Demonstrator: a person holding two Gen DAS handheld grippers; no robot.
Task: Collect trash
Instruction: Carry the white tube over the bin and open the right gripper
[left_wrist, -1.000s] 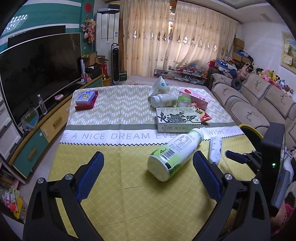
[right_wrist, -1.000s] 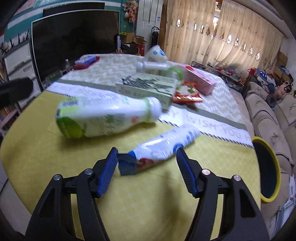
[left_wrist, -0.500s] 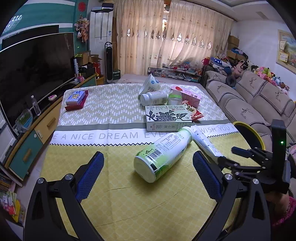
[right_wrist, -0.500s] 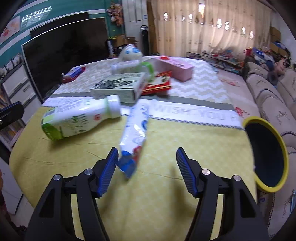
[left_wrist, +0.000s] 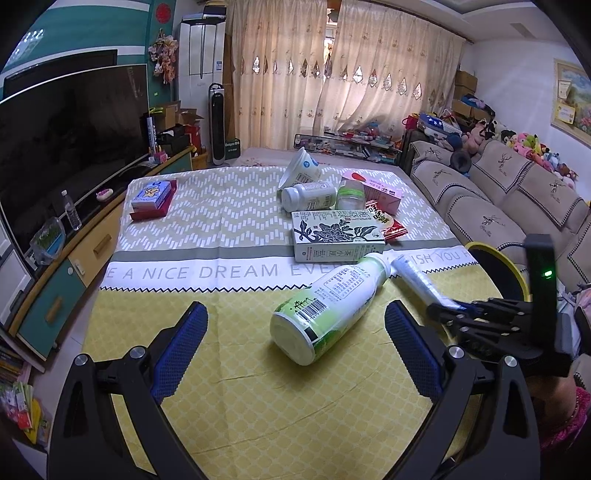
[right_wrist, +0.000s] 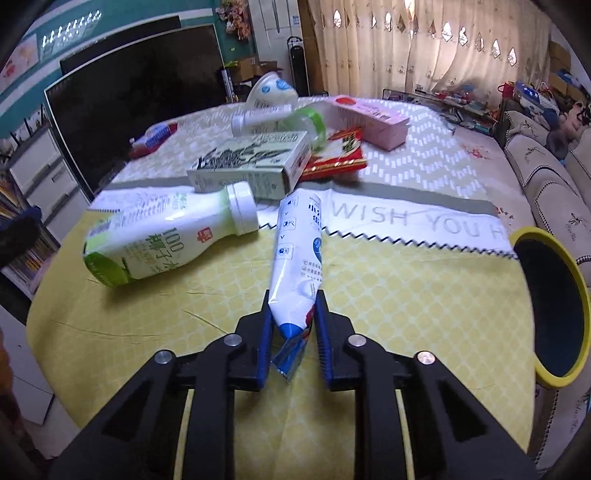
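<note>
Across the table (left_wrist: 229, 413), a yellow and white patterned cloth carries the litter. Off its right edge stands a yellow-rimmed bin (right_wrist: 576, 280). Near the middle lies a flat carton (left_wrist: 334, 236), and just in front of it a white and green bottle (left_wrist: 328, 312) rests on its side. The left gripper (left_wrist: 295, 350) hangs over the cloth with its jaws wide apart, holding nothing. The right gripper (right_wrist: 291, 325) is clamped on the tail end of a white tube (right_wrist: 299, 254), whose far end points toward the carton.
</note>
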